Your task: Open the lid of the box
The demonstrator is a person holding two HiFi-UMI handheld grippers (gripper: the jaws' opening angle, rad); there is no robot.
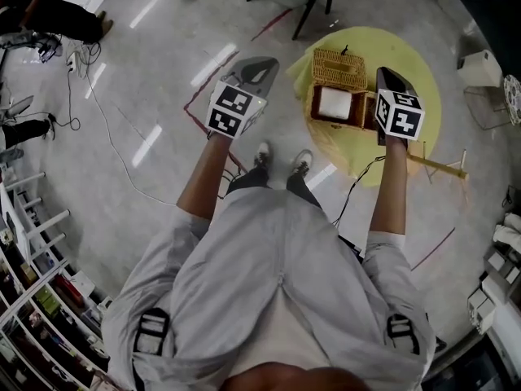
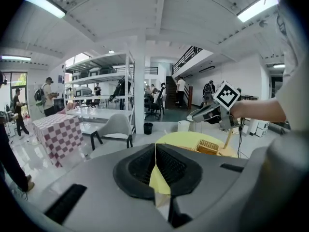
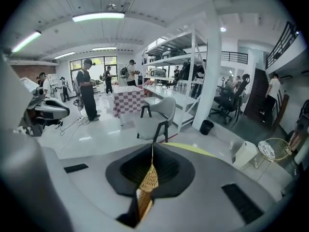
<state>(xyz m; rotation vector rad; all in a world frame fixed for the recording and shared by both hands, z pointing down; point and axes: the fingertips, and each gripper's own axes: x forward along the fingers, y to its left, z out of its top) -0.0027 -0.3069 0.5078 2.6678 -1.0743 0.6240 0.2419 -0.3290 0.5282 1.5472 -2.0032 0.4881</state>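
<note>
A wicker box (image 1: 361,112) stands on the round yellow table (image 1: 423,88), with a white block (image 1: 334,103) inside it. Its wicker lid (image 1: 339,68) lies flipped back on the far side, also seen as the lid (image 2: 208,147) in the left gripper view. My right gripper (image 1: 383,73) hangs over the box's right edge; its jaws meet, and wicker shows below them in the right gripper view (image 3: 152,146). My left gripper (image 1: 263,63) is held over the floor left of the table, jaws together (image 2: 155,146), holding nothing.
A wooden stick (image 1: 440,167) juts from the table's near right side. Chair legs (image 1: 313,2) stand beyond the table. A grey chair (image 3: 157,112), a checkered table (image 3: 128,100), shelving (image 1: 32,243) and several people (image 3: 88,93) surround the spot. Cables (image 1: 122,161) run over the floor.
</note>
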